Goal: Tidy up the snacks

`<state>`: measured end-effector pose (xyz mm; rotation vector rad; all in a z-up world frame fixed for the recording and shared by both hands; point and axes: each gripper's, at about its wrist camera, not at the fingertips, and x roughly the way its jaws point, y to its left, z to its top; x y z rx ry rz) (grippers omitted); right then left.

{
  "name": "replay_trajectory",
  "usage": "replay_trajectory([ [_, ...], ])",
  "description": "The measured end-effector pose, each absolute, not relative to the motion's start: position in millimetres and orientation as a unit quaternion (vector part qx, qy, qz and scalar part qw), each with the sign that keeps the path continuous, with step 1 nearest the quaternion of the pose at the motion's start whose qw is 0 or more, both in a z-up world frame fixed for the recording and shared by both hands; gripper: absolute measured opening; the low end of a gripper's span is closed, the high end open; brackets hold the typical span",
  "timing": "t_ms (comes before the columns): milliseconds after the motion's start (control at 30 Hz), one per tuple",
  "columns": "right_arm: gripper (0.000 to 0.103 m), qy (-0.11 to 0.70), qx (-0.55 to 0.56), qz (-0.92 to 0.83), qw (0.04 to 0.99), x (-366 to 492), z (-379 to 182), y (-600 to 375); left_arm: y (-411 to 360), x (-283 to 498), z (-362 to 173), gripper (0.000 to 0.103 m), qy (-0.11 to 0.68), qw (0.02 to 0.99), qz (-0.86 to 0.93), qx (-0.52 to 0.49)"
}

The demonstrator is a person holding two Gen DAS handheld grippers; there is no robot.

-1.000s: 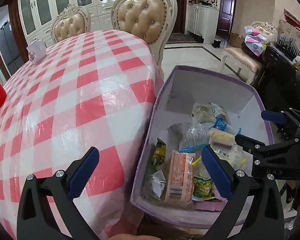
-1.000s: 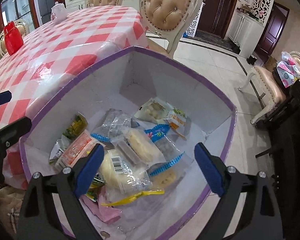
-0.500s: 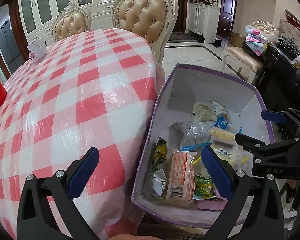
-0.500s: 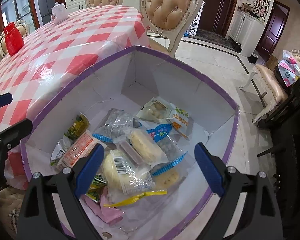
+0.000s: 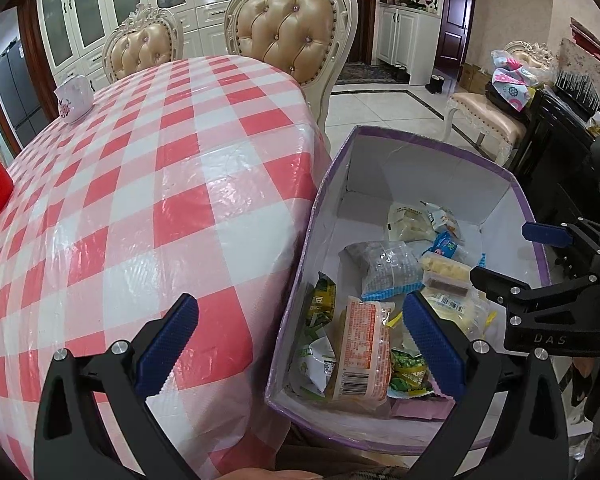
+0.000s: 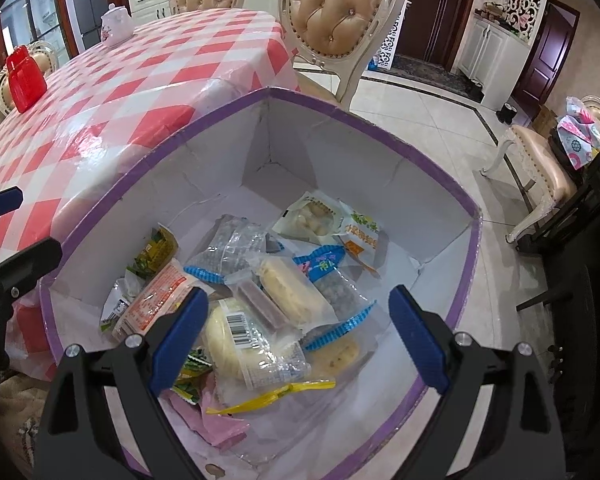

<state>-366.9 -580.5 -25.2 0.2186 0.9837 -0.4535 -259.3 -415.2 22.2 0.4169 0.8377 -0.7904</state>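
Both jaws stand spread wide with nothing between them: the left gripper (image 5: 300,336) hangs over the near edge of the desk (image 5: 148,168) where the red-and-white checked cloth drops beside the box, and the right gripper (image 6: 298,330) hovers above the near half of the box's contents. The snacks lie loose in a purple-rimmed cardboard box (image 6: 380,120) that sits just right of the desk, lower than its top. Below and between the right jaws is a clear packet with a barcode label (image 6: 244,340) holding a pale soft bun, and just beyond it a second wrapped cake (image 6: 292,284); to the left lies an orange printed packet (image 6: 156,300), and at the far side a white-and-green packet (image 6: 320,216). A yellow wrapper strip (image 6: 272,394) and a pink packet (image 6: 220,428) lie nearest the rim. These packets look light, puffed with air and slick, so they should slide easily and their soft fillings could crush under a hard pinch; I judge the safest hold is across a crimped end seam or the flat edge of a wrapper, not the bulging middle. The barcode packet seems the readiest pick, since it lies on top and straight under the right jaws, while the left jaws are well off to the side, over the desk.
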Motion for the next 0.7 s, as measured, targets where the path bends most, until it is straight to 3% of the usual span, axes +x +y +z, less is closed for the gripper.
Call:
replay_trajectory([
  [700, 0.092, 0.475, 0.107, -0.207, 0.848, -363.6, -32.7, -579.5, -412.9, -257.2, 18.2, 0.099, 0.399, 0.818, -0.368, 0.193],
])
